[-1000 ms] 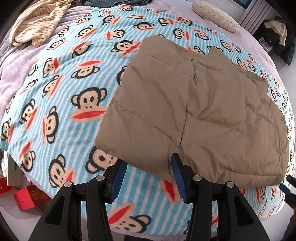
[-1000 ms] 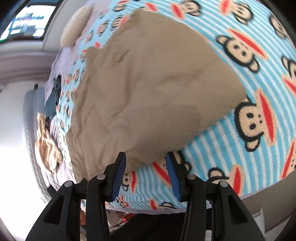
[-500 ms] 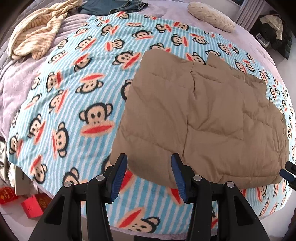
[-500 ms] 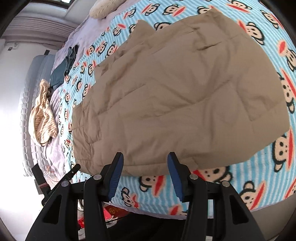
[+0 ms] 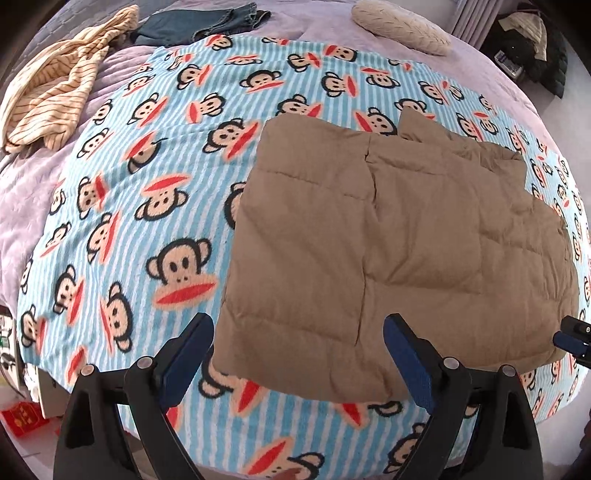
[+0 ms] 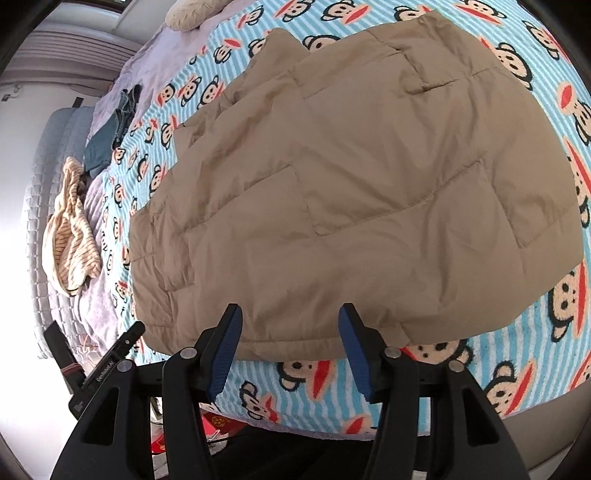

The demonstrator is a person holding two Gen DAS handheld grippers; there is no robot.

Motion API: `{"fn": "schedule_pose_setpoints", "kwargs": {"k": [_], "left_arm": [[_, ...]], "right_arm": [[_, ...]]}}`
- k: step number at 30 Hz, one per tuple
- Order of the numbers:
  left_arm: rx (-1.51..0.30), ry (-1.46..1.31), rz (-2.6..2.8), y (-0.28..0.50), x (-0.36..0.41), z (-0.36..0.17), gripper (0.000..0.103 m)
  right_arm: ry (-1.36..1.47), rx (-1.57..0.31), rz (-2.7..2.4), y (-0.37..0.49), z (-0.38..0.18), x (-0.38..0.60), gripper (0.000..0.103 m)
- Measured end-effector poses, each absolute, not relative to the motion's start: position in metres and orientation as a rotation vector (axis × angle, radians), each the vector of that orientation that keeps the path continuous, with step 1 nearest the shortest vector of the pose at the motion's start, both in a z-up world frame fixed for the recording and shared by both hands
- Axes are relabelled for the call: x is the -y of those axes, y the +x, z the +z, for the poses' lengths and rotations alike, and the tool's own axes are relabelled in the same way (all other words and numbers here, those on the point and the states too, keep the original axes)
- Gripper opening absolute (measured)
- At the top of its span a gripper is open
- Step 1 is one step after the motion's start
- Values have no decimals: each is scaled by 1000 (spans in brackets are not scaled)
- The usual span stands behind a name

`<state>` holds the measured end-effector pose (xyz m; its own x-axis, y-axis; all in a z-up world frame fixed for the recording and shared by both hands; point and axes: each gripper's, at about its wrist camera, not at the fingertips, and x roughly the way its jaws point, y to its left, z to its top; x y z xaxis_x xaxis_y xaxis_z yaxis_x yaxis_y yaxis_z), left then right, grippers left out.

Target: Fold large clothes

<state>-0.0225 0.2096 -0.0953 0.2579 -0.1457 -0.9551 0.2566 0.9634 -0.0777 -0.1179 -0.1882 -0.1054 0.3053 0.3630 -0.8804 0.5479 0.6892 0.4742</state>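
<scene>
left gripper (image 5: 299, 354) spread wide and opening further, blue pads (image 5: 184, 354) hanging above the near edge of the folded tan quilted jacket (image 5: 388, 251), nothing pinched, no pad touching cloth. pointing steeply down at the bed. right gripper (image 6: 290, 347) likewise parting, jaws at a middling spread, blue pads (image 6: 223, 354) framing the jacket's (image 6: 351, 184) hem without pressing on it. tip of the right gripper (image 5: 570, 338) just showing at the right border of the left wrist view, near the jacket's corner; part of the left gripper's body (image 6: 107, 365) showing at the lower left of the right wrist view.

lying flat on a blue-and-white striped monkey-print fleece blanket (image 5: 147, 221), folded into a rough rectangle with one panel laid over another and a seam running down the middle. stitched quilting lines across the top, a pocket flap (image 6: 428, 86) visible from the right wrist. near edge close to the blanket's (image 6: 517, 350) edge at the side of the bed.

farther out, on a lilac bedspread (image 5: 26, 221): a crumpled cream striped garment (image 5: 51, 85) at the upper left, dark denim jeans (image 5: 207, 20) beyond it, a cream knitted cushion (image 5: 400, 26) at the far side. same garment (image 6: 70, 240), jeans (image 6: 110, 129) and cushion (image 6: 192, 13) along the left and top of the right wrist view. red packets (image 5: 22, 422) on the floor below the blanket's corner. dark clothing heaped (image 5: 532, 48) at the far right.
</scene>
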Motion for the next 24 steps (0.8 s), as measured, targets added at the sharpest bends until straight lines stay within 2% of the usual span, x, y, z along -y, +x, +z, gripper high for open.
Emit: {"fn": "schedule_pose_setpoints", "kwargs": {"k": [3, 4, 5, 6, 18, 24], "left_arm": [[-1268, 106, -279, -16, -209, -95, 94], [-1265, 107, -282, -13, -209, -95, 94], [-1266, 106, -285, -11, -210, -96, 94], [-1269, 105, -293, -8, -210, -97, 94], [-1320, 29, -314, 30, -246, -120, 94], [-1423, -153, -504, 63, -263, -152, 94]], "right_arm": [[838, -1317, -161, -114, -106, 183, 59], [830, -1322, -165, -112, -107, 182, 64], [819, -1326, -171, -110, -108, 181, 72], [808, -1323, -180, -108, -108, 179, 89], [730, -1406, -218, -84, -118, 160, 89], [710, -1436, -233, -81, -119, 159, 89]]}}
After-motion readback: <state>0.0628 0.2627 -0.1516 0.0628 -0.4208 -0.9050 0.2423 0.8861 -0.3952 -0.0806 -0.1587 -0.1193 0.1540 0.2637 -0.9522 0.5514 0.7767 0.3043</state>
